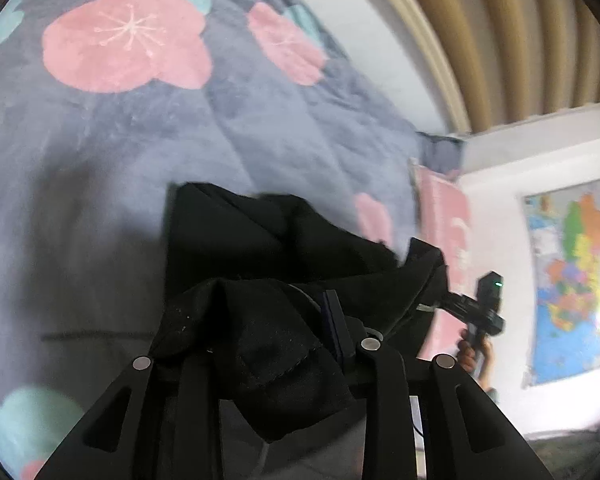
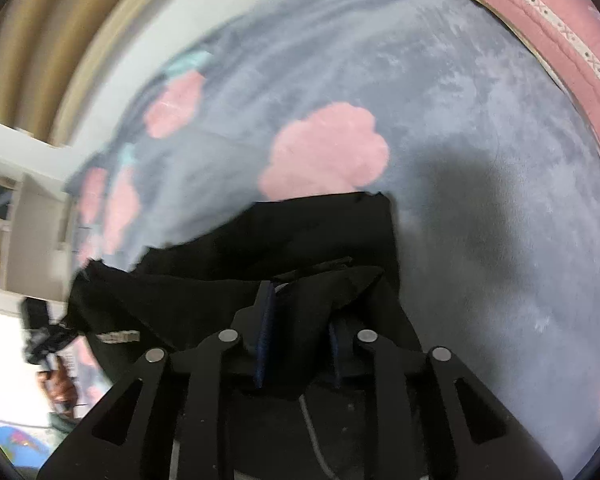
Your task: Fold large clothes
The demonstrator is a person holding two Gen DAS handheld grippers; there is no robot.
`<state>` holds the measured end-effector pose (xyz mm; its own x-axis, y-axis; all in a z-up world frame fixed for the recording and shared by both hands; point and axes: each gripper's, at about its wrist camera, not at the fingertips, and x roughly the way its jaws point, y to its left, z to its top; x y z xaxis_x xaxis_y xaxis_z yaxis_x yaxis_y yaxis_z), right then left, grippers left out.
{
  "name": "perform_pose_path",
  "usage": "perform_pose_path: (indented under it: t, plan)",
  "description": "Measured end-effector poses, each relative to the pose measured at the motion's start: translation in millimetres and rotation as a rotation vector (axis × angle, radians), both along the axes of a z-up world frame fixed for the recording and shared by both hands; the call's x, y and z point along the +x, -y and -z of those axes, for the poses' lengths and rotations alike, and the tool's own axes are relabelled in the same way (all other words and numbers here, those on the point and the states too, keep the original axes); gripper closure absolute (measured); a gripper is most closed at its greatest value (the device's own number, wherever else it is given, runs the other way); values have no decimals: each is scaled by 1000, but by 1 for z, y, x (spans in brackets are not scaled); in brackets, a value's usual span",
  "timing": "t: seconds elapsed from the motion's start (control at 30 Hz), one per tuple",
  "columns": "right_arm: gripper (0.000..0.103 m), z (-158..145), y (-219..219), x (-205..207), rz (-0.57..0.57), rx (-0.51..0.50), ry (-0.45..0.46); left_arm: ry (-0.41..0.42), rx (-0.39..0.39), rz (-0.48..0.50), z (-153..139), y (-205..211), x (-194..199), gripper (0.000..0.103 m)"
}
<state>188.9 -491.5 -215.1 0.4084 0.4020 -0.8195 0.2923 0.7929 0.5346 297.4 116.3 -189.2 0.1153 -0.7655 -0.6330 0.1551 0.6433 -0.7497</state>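
A black garment [image 1: 268,240] hangs between both grippers above a grey bed cover with pink flowers [image 1: 124,40]. My left gripper [image 1: 284,320] is shut on a bunched edge of the garment, which drapes over its fingers. My right gripper [image 2: 300,320] is shut on the other edge of the garment [image 2: 300,236]; cloth fills the gap between its blue pads. The right gripper also shows in the left wrist view [image 1: 480,304] at the garment's far corner, and the left gripper shows in the right wrist view [image 2: 44,332] at the left edge.
A pink pillow or quilt edge [image 2: 540,20] lies at the bed's upper right. Beige curtains [image 1: 520,32] hang behind the bed. A colourful map [image 1: 572,276] hangs on the white wall. Shelving [image 2: 4,216] stands at the left.
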Motion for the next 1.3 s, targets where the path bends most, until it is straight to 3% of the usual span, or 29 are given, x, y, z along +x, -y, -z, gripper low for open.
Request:
perform_pose_path:
  t: [0.03, 0.1, 0.13, 0.17, 0.2, 0.23, 0.3, 0.4, 0.5, 0.6, 0.73, 0.83, 0.87, 0.93, 0.97, 1.03, 1.2, 1.3]
  plan:
    - [74, -4, 1, -4, 3, 19, 10, -14, -38, 3, -3, -4, -3, 69]
    - [60, -8, 1, -9, 11, 51, 25, -42, -170, -9, -9, -16, -7, 61]
    - [43, -7, 3, -13, 23, 76, 30, -47, -259, -43, -11, -25, -8, 55]
    - [34, -7, 9, -18, 46, 94, 37, -47, -336, -81, -13, -33, -8, 47]
    - [33, -7, 13, -23, 78, 123, 51, -30, -416, -141, -18, -48, -7, 43]
    - [33, -7, 13, -26, 98, 154, 64, -1, -427, -174, -25, -56, -8, 37]
    - [33, -10, 15, -31, 119, 141, 64, 73, -363, -210, -40, -65, -9, 34]
    - [33, -12, 7, -28, 71, -41, 30, 98, -201, -203, -46, -59, -8, 33]
    - [33, -2, -15, -11, -35, -252, -7, 85, 73, -156, -26, -28, -2, 32]
    - [33, 10, -32, 8, -137, -388, 2, 56, 190, -119, 6, -5, 10, 32]
    - [33, 37, -44, 40, -231, -458, -11, -12, 223, -140, 48, 3, 31, 32]
    - [35, 61, -41, 58, -242, -402, -38, -50, 287, -130, 72, 9, 43, 32]
    - [58, 67, -41, 62, -240, -389, -45, -71, 285, -128, 79, 10, 46, 32]
    - [86, 67, -46, 62, -232, -424, -38, -77, 216, -158, 83, 10, 47, 39]
    - [90, 62, -49, 59, -228, -463, -26, -44, 179, -167, 80, 11, 45, 64]
    - [92, 43, -57, 48, -207, -558, 8, 12, 199, -168, 64, 12, 37, 91]
    - [92, -33, -52, 27, -125, -651, 138, 146, 105, -260, -1, -2, 17, 92]
    - [93, -72, -49, 44, -73, -732, 210, 238, 113, -276, -35, 10, 30, 92]
